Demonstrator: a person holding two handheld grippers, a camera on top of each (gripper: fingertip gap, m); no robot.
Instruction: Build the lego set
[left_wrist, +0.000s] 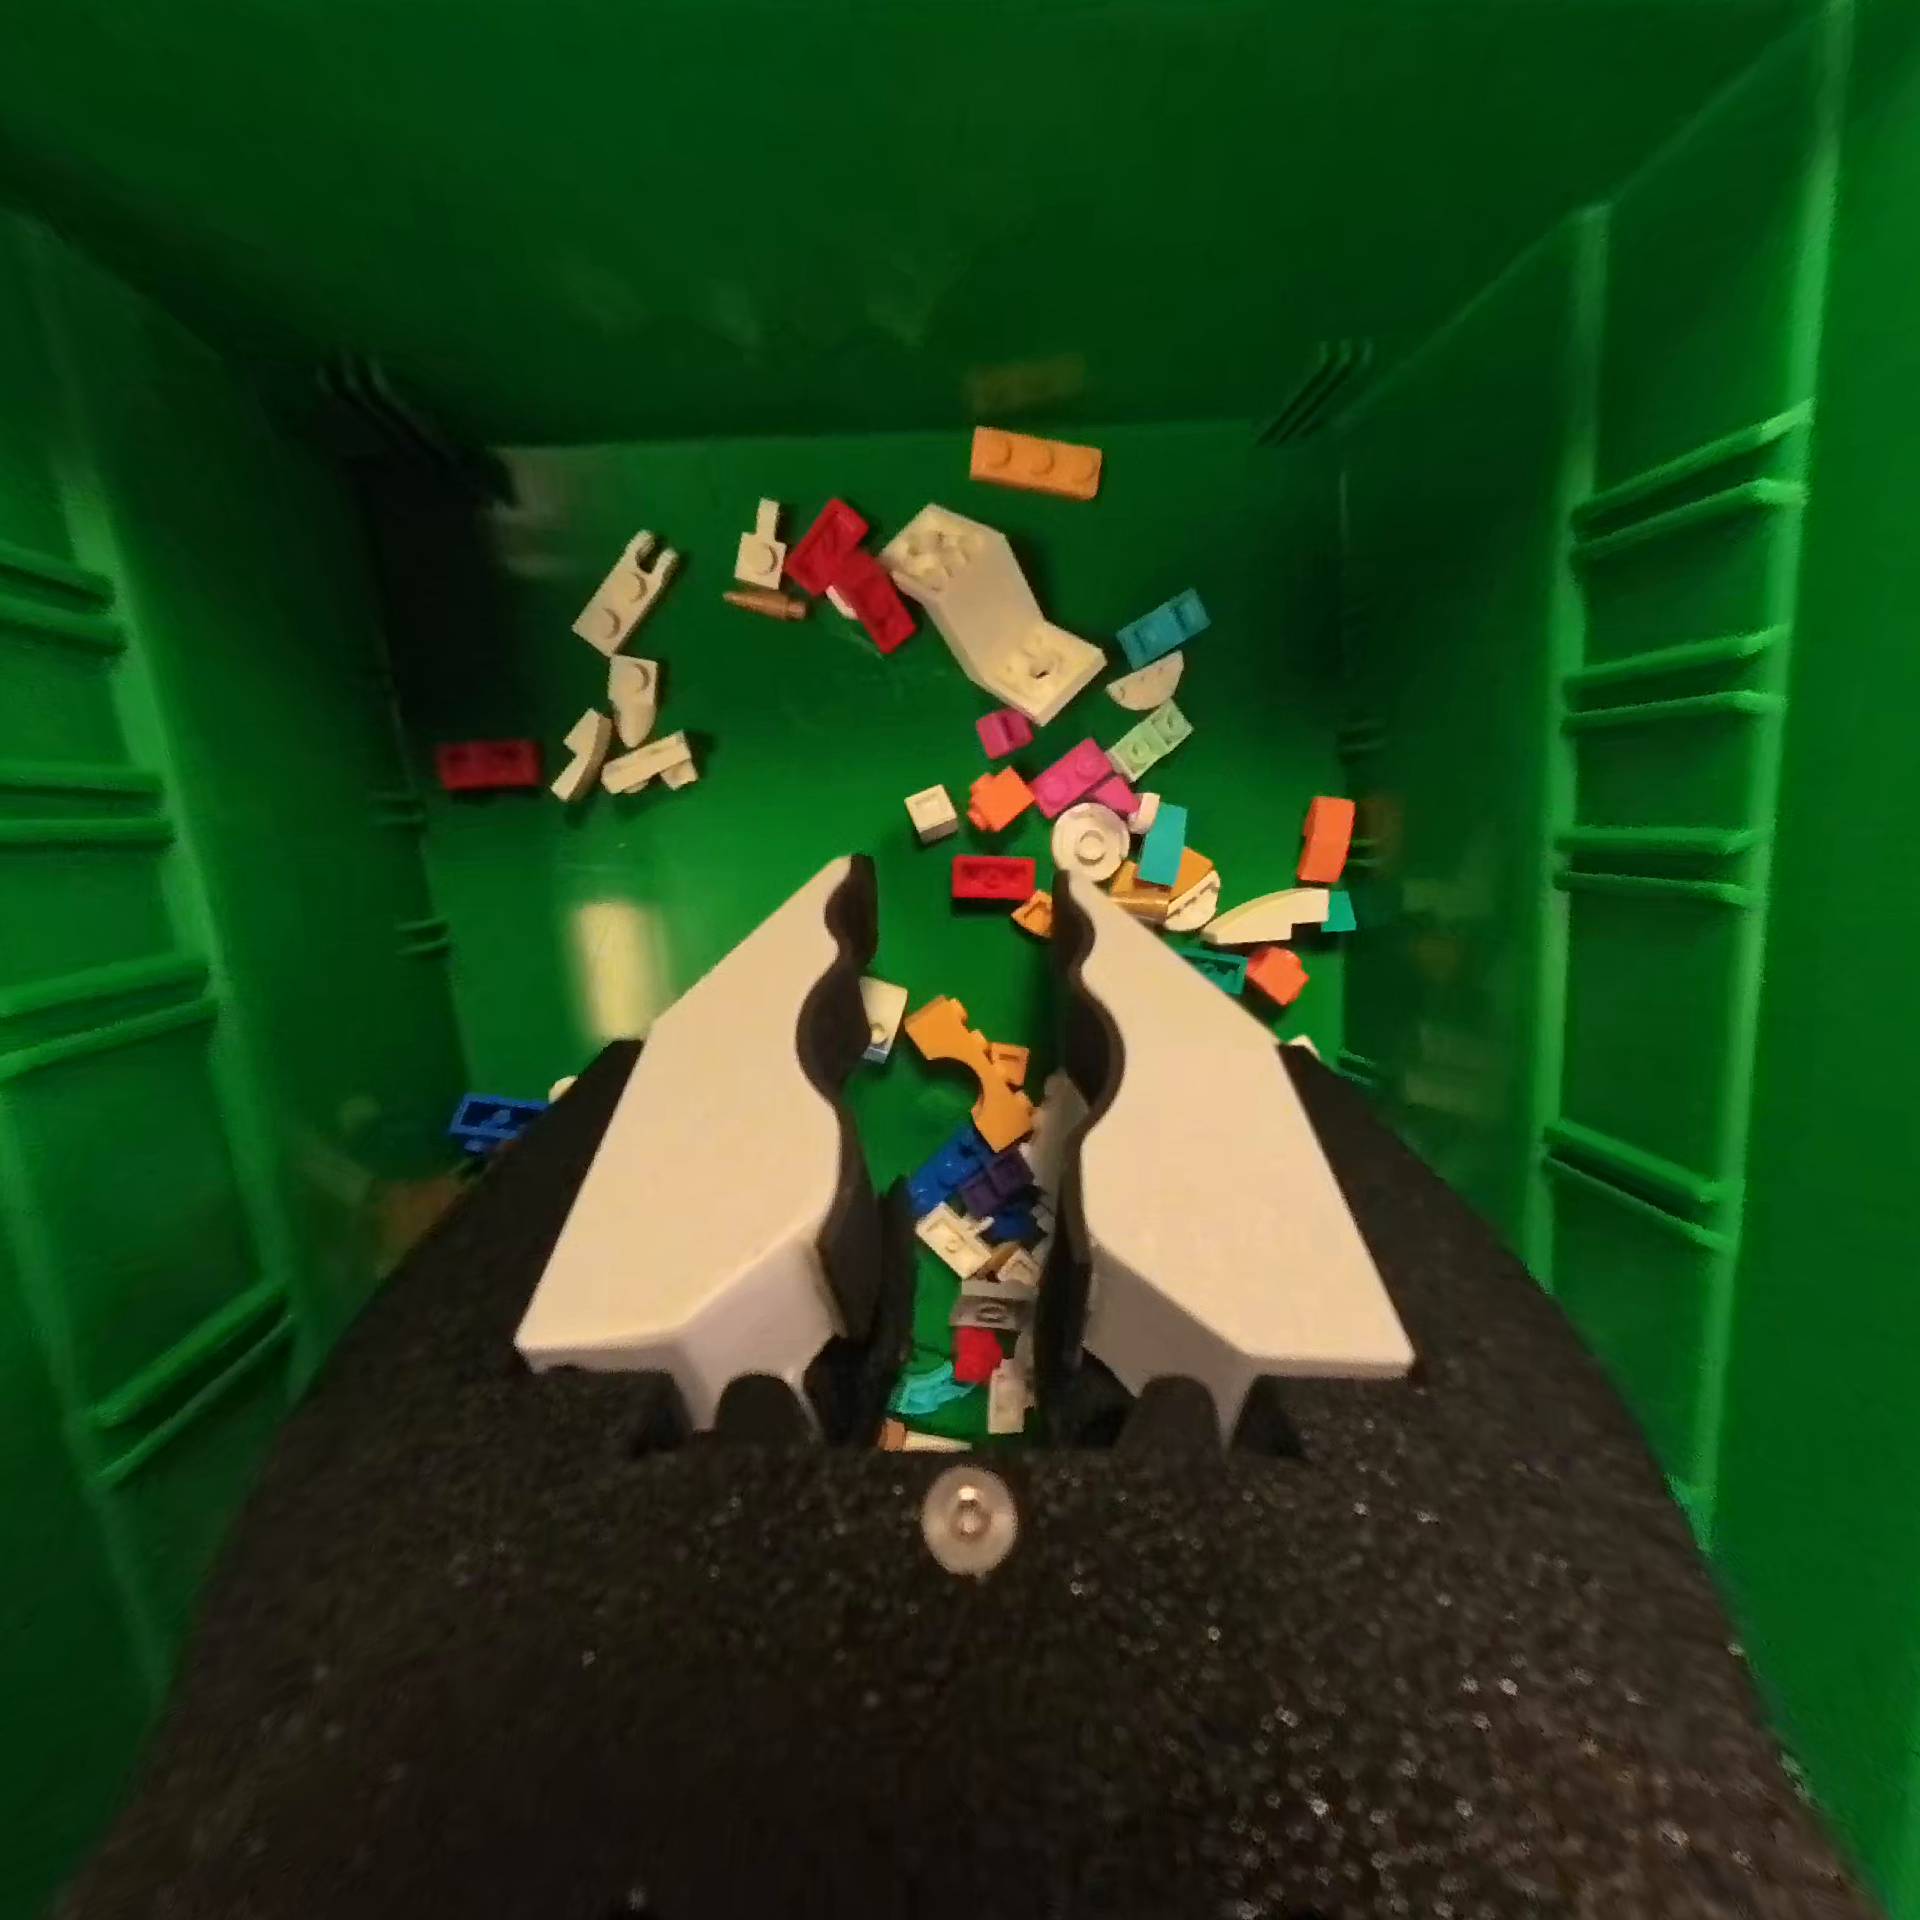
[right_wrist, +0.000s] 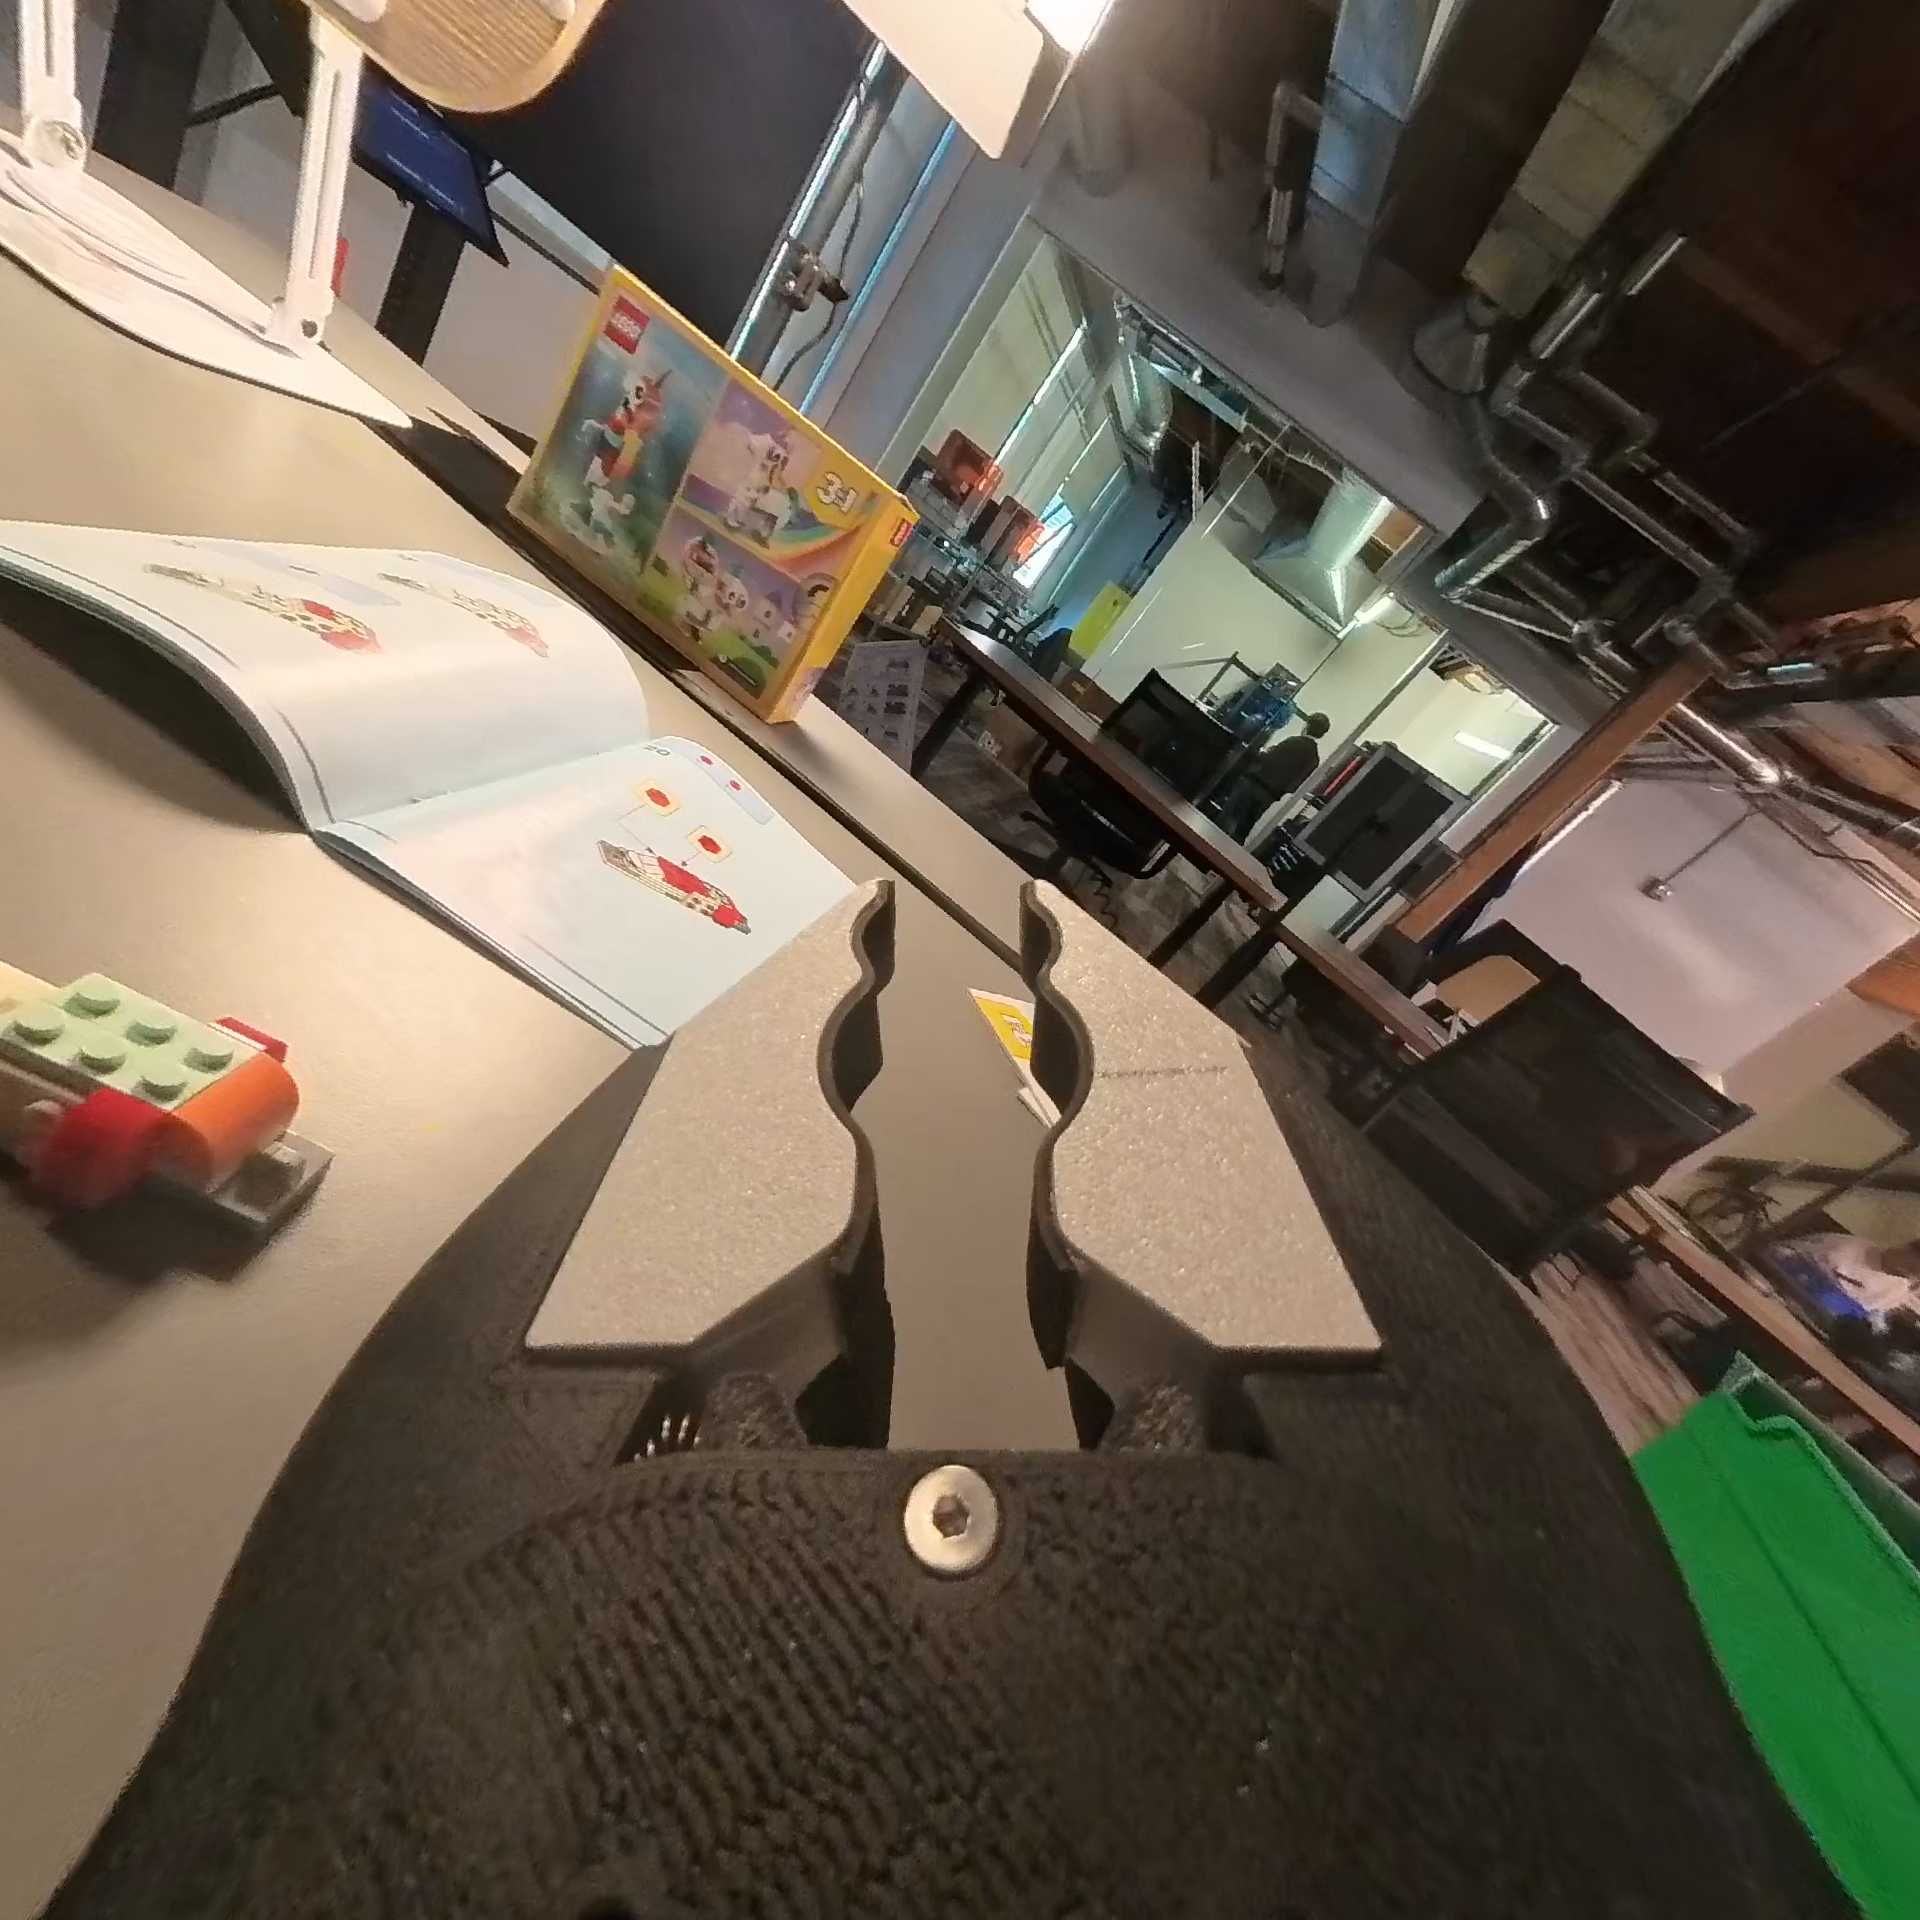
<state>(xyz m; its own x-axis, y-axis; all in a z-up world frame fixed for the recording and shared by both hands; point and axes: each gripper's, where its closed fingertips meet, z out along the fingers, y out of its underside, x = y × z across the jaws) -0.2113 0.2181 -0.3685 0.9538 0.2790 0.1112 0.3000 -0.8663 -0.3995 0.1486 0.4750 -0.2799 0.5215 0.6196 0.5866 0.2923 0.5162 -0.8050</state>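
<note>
The left gripper (left_wrist: 961, 883) is seen reaching down into a green bin (left_wrist: 260, 727), its two grey fingers (left_wrist: 727, 1122) held apart with nothing between them. Loose lego pieces (left_wrist: 1081, 800) are scattered over the bin floor, and the fingertips hang above them; whether anything is touched cannot be told. Just beyond the right fingertip a small red plate (left_wrist: 992, 878) is seen, with a white round piece (left_wrist: 1088, 840) beside it. Farther toward the bin's back wall lie a large white angled piece (left_wrist: 992, 613), a red plate (left_wrist: 847, 582) touching its left end, and an orange plate (left_wrist: 1036, 463) nearest the wall. A cluster of small white pieces (left_wrist: 623, 707) is spread toward the bin's left wall, with another red plate (left_wrist: 486, 765) beside it. Between the fingers, closer to the camera, a heap of orange, blue, purple and white pieces (left_wrist: 982, 1164) is visible.

The right gripper (right_wrist: 956, 902) is held low over a grey table (right_wrist: 416, 1039), tilted, its jaws parted and empty. Left of this gripper, a partly built model (right_wrist: 145, 1091) rests on the table, with a pale green studded top, an orange and a red rounded part, and a dark grey base. Beyond the model an open instruction booklet (right_wrist: 468, 748) lies flat, and past that the yellow set box (right_wrist: 717, 509) stands upright. A corner of the green bin (right_wrist: 1787, 1558) is seen to the gripper's right
</note>
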